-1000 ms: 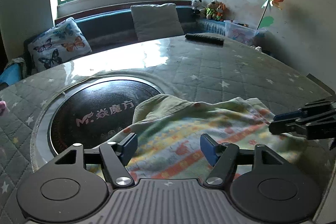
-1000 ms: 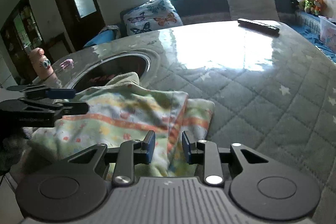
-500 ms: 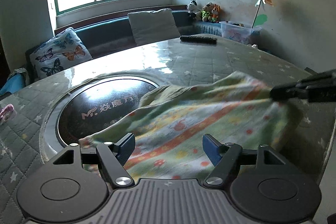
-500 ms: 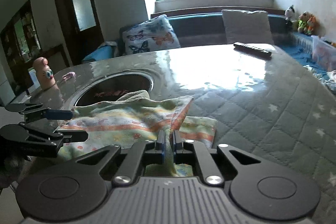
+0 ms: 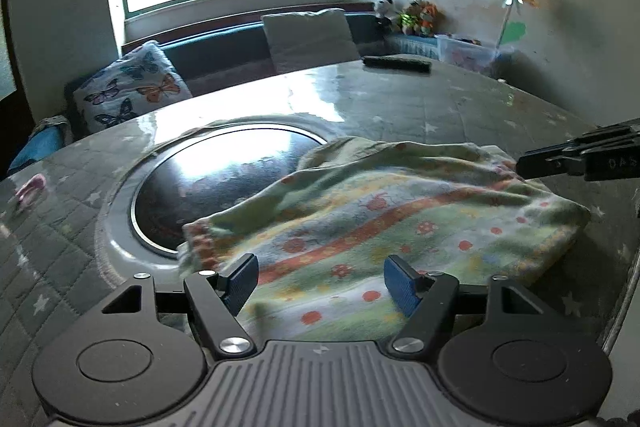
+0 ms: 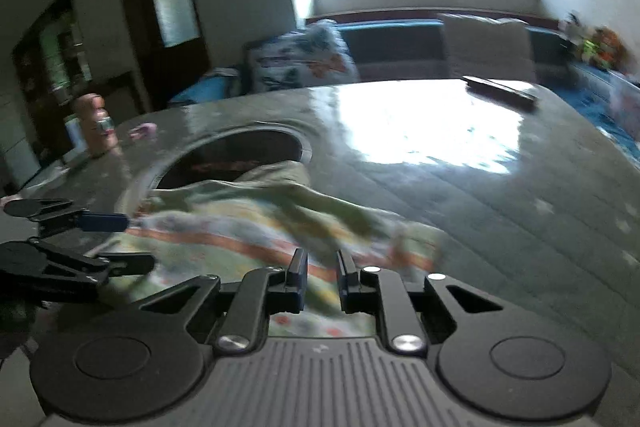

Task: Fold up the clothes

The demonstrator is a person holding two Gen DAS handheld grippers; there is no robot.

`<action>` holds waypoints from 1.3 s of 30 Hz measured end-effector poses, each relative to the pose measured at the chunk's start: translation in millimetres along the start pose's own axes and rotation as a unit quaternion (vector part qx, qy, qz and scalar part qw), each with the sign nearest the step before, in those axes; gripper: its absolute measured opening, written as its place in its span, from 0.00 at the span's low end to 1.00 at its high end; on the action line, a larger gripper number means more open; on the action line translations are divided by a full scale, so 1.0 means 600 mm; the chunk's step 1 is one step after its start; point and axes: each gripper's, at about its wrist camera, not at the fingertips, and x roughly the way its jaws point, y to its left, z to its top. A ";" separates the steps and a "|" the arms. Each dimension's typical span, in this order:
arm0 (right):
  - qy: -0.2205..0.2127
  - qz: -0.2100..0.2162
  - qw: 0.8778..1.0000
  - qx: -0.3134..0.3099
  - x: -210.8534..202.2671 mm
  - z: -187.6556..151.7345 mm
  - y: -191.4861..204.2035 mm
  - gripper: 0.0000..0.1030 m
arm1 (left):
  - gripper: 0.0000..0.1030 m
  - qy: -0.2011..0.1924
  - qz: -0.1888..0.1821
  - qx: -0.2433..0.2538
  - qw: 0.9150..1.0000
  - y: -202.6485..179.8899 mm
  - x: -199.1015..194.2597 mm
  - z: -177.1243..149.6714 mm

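Note:
A green towel-like cloth (image 5: 400, 211) with orange stripes and small red prints lies rumpled on the quilted table (image 5: 440, 107), partly over the black round hob plate (image 5: 224, 167). My left gripper (image 5: 320, 279) is open over the cloth's near edge, with nothing between its blue pads. My right gripper (image 5: 520, 163) reaches in from the right, its tip at the cloth's far right edge. In the blurred right wrist view the right gripper (image 6: 322, 267) has its jaws a small way apart above the cloth (image 6: 240, 227). The left gripper (image 6: 136, 243) stands open at the left.
A black remote (image 5: 396, 63) lies at the table's far side. A small pink object (image 5: 30, 189) and a pink figurine (image 6: 96, 123) sit at the left. A sofa with a butterfly cushion (image 5: 132, 91) stands behind. The table edge is close on the right.
The right gripper shut on the cloth's right edge and lifted it taut. Now its jaws have parted slightly and the cloth has sagged onto the table. The left gripper stayed open.

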 end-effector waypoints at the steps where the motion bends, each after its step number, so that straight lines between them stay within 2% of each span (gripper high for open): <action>1: 0.000 0.011 1.000 -0.007 0.007 0.003 0.011 0.15 | 0.67 0.001 0.002 -0.004 1.000 0.002 -0.004 -0.004; 8: 0.015 0.067 0.996 -0.056 0.039 0.000 0.074 0.17 | 0.66 0.006 0.020 -0.022 1.000 0.025 -0.027 -0.029; 13: 0.044 0.074 0.991 -0.101 0.044 -0.025 0.099 0.17 | 0.66 0.007 0.024 -0.026 0.999 0.031 -0.037 -0.040; 19: 0.029 0.088 0.989 -0.115 0.020 -0.020 0.111 0.20 | 0.66 -0.010 0.039 -0.026 0.999 0.037 -0.054 -0.029; 23: 0.035 0.105 0.986 -0.127 0.026 -0.026 0.128 0.25 | 0.66 0.011 0.043 -0.030 0.999 0.043 -0.040 -0.041; 26: 0.045 0.106 0.983 -0.145 0.034 -0.036 0.139 0.29 | 0.70 0.012 0.044 -0.031 0.998 0.046 -0.041 -0.041; 30: 0.039 0.117 0.983 -0.134 0.024 -0.017 0.129 0.32 | 0.76 0.008 0.052 -0.034 0.998 0.055 -0.035 -0.030; 31: 0.035 0.114 0.984 -0.129 0.022 -0.010 0.124 0.34 | 0.78 0.006 0.056 -0.035 0.998 0.058 -0.032 -0.024; 33: 0.027 0.104 0.988 -0.115 0.024 0.001 0.111 0.44 | 0.86 0.002 0.064 -0.039 0.997 0.065 -0.025 -0.012; 36: 0.022 0.089 0.992 -0.091 0.033 0.016 0.088 0.44 | 0.93 -0.004 0.077 -0.043 0.996 0.075 -0.015 0.006; 39: 0.018 0.067 0.995 -0.065 0.049 0.032 0.058 0.44 | 0.94 -0.003 0.091 -0.052 0.994 0.090 0.005 0.027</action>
